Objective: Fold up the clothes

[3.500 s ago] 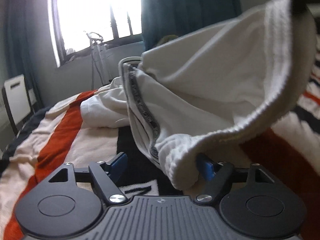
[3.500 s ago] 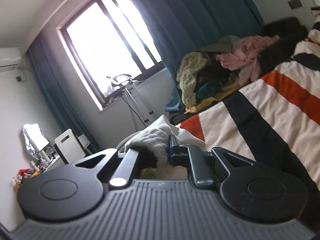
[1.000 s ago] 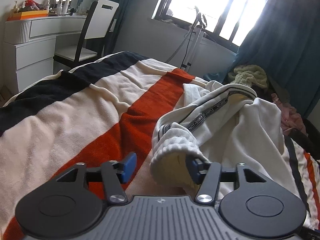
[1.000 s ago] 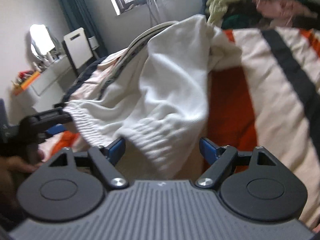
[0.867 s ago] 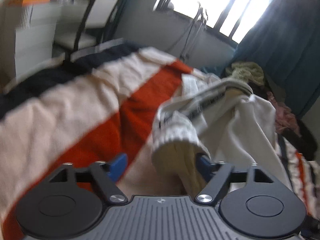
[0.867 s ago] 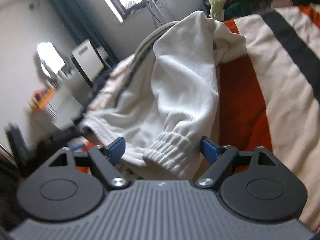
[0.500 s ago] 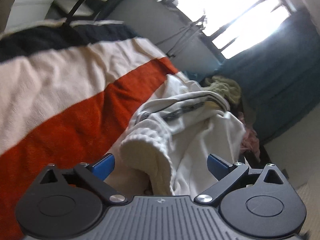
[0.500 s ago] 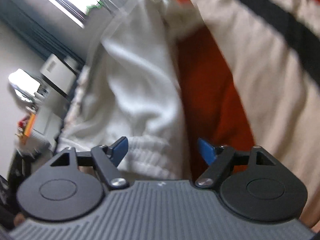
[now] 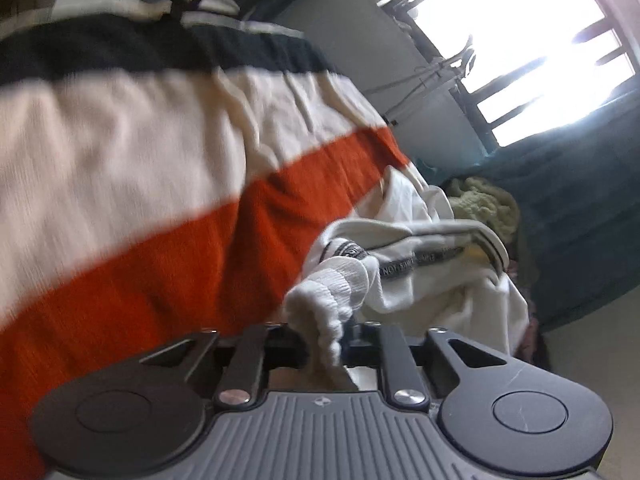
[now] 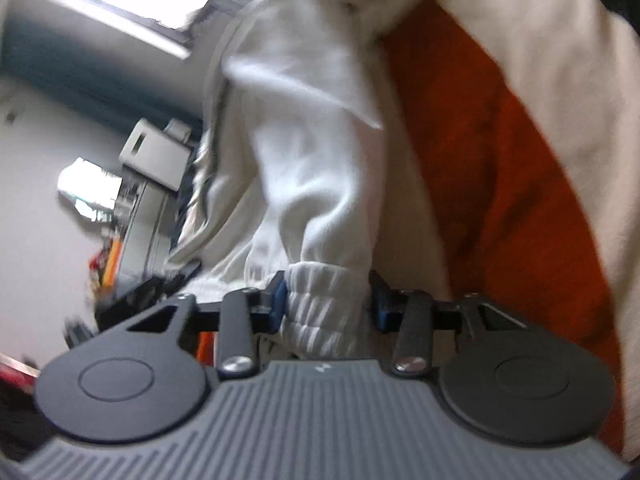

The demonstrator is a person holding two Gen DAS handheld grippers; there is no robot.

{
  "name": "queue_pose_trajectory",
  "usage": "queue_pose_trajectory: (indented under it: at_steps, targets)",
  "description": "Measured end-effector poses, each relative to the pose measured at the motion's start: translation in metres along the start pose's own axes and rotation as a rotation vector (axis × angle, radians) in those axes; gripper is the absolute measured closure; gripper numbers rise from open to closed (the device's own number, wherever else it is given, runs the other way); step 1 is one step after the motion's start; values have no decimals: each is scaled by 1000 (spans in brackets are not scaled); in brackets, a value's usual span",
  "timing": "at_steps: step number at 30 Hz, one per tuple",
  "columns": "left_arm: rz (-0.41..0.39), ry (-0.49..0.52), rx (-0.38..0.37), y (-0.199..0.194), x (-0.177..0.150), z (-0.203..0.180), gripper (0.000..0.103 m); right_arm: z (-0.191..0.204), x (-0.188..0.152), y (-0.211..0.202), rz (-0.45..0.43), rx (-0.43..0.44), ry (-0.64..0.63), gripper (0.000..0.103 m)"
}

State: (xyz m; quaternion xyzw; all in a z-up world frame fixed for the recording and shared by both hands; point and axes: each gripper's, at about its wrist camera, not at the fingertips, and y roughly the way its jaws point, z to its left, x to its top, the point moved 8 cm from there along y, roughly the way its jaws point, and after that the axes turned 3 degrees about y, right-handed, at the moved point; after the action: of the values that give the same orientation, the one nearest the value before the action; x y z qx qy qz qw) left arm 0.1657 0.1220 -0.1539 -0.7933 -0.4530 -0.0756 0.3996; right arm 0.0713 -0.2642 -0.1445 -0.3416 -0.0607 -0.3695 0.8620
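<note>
Both grippers, left gripper (image 9: 324, 338) and right gripper (image 10: 326, 304), grasp ribbed cuffs of the crumpled white garment (image 9: 420, 280); spreading it flat on the striped blanket (image 9: 140, 160) seems next.

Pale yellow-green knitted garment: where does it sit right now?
In the left wrist view, the pale yellow-green knitted garment lies right of centre, just beyond the white sweatshirt, against the dark teal curtain.

Soft white knit cloth with ribbed cuffs on the sweatshirt (image 9: 404, 280). Fuzzy, matt woven cloth on the striped blanket (image 9: 160, 200). Matt black plastic, ridged grey body on the left gripper (image 9: 325, 344).
</note>
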Motion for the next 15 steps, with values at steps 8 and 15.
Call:
queue_pose_trajectory:
  at_steps: [8,15]
  targets:
    - [-192,126,91,-45,166,-3,90,128,-55,81,90,206,22,64]
    - [-228,198,284,-31,307,38,90,235,-99,177,246,356,31,68]
